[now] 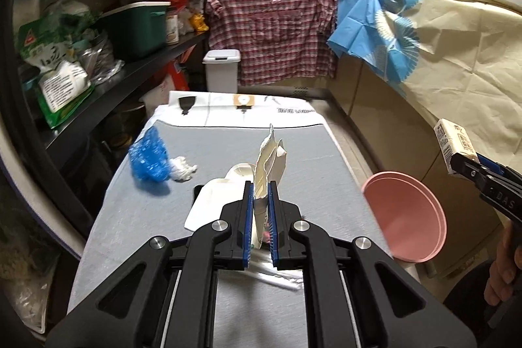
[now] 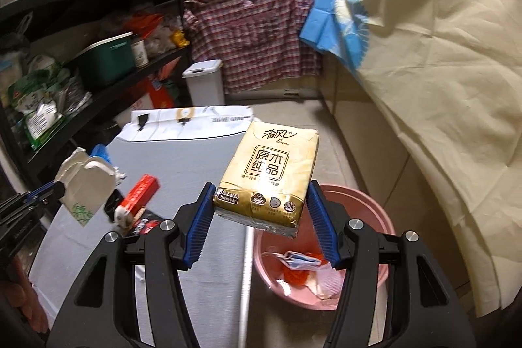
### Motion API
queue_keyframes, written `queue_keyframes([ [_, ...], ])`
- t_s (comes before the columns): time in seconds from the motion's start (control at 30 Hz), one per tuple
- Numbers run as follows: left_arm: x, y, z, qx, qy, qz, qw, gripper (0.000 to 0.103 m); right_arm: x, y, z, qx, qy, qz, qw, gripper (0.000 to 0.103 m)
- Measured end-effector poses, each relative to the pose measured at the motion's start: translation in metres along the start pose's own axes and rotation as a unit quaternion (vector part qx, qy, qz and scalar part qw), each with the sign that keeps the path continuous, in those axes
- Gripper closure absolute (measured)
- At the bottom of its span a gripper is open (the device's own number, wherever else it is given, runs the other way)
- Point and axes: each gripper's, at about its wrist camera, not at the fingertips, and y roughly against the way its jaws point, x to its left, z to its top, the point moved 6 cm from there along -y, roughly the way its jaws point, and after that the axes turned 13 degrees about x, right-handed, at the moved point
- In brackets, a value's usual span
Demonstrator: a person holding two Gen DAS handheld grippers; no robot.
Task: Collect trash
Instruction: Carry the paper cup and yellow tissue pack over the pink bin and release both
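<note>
Right gripper point(image 2: 261, 219), with its blue-ribbed jaws clamped on the lower sides of a gold plastic-wrapped tissue pack point(image 2: 269, 175), holds it in the air above the near rim of the round pink plastic basin point(image 2: 375, 207), which stands on the floor just beside the grey-covered table point(image 2: 182, 165) and already holds crumpled paper and orange scraps point(image 2: 303, 269). To finish this step well, I judge the pack should be carried a little further over the basin's middle before the jaws part, since it hangs close to the table edge and a thin white rod point(image 2: 246, 282) lies near that side. Left gripper point(image 1: 260, 217) is closed on a flattened white paper carton with a green leaf print point(image 1: 270, 165), held upright over the table and needing a longer swing to the right to reach the basin. Still on the table are a red and white box point(image 2: 138, 199) on a dark wrapper, a white crumpled tissue point(image 1: 182, 168) and, touching it, a blue plastic bag point(image 1: 148, 158). On the pack one reads 清风, "Breeze" and 原木纯品; the left view shows "DAS" on the right tool's body; farther off, the white cloth point(image 2: 195, 119) carries mirrored print too small to read
</note>
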Motion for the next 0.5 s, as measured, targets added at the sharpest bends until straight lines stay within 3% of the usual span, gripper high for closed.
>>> queue_keyframes([
  [0.27, -0.039, -0.001, 0.016, -0.002, -0.029, -0.037, 0.9989, 0.095, -0.048, -0.003, 0.001, 0.0, -0.037, -0.027, 0.999, 0.046],
  [0.5, -0.084, -0.009, 0.03, 0.002, -0.056, -0.084, 0.9949, 0.095, -0.066, -0.005, 0.003, -0.003, -0.043, -0.043, 0.998, 0.046],
])
